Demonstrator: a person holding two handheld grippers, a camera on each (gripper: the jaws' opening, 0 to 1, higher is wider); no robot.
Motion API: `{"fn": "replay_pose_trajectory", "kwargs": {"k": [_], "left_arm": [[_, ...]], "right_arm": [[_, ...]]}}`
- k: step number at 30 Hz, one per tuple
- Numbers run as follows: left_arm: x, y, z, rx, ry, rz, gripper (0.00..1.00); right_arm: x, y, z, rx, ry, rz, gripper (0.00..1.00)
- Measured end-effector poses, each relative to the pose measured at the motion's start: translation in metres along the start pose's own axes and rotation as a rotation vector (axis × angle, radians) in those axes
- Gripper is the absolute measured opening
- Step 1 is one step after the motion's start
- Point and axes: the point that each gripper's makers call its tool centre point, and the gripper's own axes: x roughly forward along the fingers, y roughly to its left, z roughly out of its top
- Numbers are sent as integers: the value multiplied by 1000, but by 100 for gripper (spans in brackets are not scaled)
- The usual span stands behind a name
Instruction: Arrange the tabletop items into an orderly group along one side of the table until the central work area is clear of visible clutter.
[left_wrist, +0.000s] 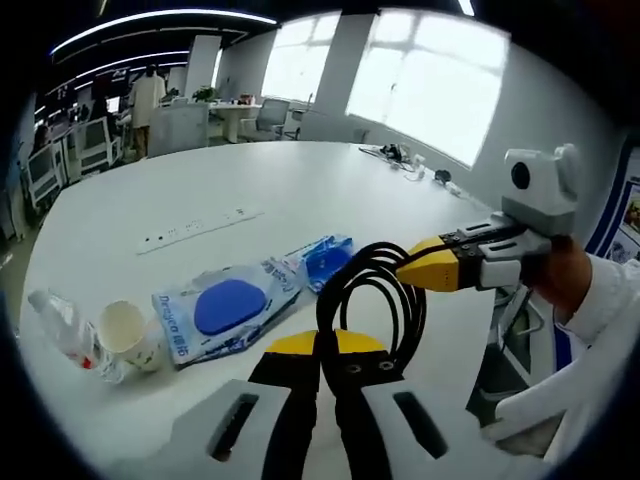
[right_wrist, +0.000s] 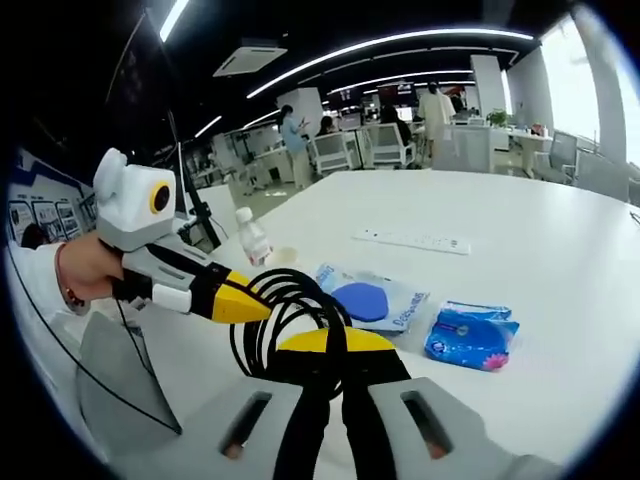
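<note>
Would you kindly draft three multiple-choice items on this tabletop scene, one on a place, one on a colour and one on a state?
1. Where does the white power strip lie?
A. on the table beyond the packets
B. inside the paper cup
C. on a chair

2. What colour is the round pad inside the clear packet?
A. red
B. blue
C. green

3. What is the state of the black cable coil?
A. lying flat and untouched on the table
B. gripped by both grippers at once
C. hanging off the table edge

Answers:
1 A, the strip lies flat on the white table, farther off than the packets.
2 B, a blue pad shows through the wrap.
3 B, the left gripper and the right gripper are each closed on the coil's loops.
</note>
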Motion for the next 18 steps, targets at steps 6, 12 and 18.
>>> {"fn": "replay_pose_trajectory", "kwargs": {"k": [6,12,18], "left_arm": [[24,-21,9,9,5,-29,1],[52,-41,10,-1,24,-63,1],[77,-54,6,-14,53,-85,1]], "right_arm": [[-16,-25,-4,7,5,-23,0],[-29,-53,-15,21,25,-46,0],[-34,-77,-28,43,49,-59,0]]}}
